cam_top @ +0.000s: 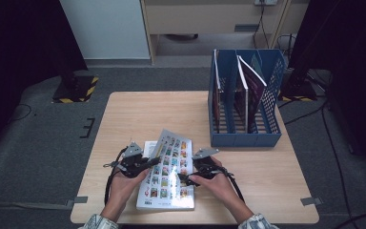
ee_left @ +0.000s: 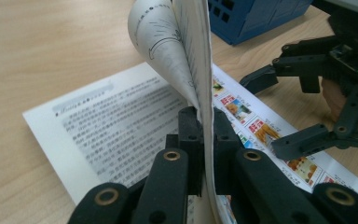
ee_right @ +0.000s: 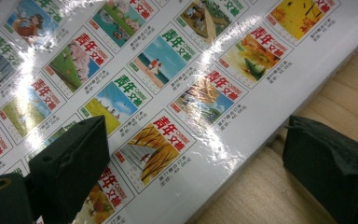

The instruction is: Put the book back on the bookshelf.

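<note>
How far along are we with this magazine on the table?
Done: the left gripper is shut on the glossy cover and a few pages, lifted off the magazine so a text page shows. In hand: the right gripper stands open, one jaw on the cover, the other over the table. Left: the cover isn't laid flat open; the blue file rack behind already holds other books.
</note>
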{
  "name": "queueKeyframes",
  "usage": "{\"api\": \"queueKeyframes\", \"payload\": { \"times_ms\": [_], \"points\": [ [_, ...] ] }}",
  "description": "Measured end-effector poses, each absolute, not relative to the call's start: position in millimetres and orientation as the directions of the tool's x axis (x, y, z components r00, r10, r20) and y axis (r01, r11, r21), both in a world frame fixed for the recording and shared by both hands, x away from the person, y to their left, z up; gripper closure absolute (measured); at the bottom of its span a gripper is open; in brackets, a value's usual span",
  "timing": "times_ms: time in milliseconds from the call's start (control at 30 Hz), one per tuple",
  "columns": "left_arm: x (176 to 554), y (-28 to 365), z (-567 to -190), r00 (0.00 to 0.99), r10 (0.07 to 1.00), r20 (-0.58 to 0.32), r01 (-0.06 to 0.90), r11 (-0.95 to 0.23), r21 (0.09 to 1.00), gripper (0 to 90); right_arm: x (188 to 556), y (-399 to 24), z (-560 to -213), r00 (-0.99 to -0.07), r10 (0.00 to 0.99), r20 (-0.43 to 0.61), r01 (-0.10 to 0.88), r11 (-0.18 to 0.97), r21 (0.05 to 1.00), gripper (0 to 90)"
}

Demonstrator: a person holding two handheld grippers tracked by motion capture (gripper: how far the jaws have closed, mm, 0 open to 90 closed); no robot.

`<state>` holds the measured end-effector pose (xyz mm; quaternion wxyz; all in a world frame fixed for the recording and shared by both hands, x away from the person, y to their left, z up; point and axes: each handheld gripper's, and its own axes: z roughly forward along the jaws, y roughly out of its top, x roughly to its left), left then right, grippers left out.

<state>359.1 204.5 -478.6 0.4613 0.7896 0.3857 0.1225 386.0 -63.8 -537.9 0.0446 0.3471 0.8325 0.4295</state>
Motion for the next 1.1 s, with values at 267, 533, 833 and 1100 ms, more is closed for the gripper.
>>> {"api": "queueKeyframes", "payload": {
  "times_ms": [267, 533, 833, 1100],
  "points": [
    [353.3, 205.6, -466.2, 0.691, 0.703, -0.171, 0.441, -0.221, 0.870, 86.4, 391.3, -67.4, -538.1, -0.740, 0.599, 0.307, 0.581, 0.338, 0.741, 5.0],
    [354.0, 212.5, -463.7, 0.682, 0.691, -0.240, 0.443, -0.129, 0.887, 86.6, 395.5, -67.8, -539.6, -0.741, 0.563, 0.367, 0.598, 0.304, 0.741, 6.3],
    [359.8, 218.6, -472.9, 0.640, 0.747, -0.179, 0.467, -0.194, 0.863, 80.0, 396.8, -65.6, -540.2, -0.740, 0.564, 0.366, 0.597, 0.301, 0.744, 9.4],
    [368.9, 243.5, -481.7, 0.531, 0.847, -0.007, 0.441, -0.269, 0.856, 44.6, 394.8, -62.9, -539.5, -0.742, 0.578, 0.339, 0.587, 0.316, 0.745, 9.4]
  ]
}}
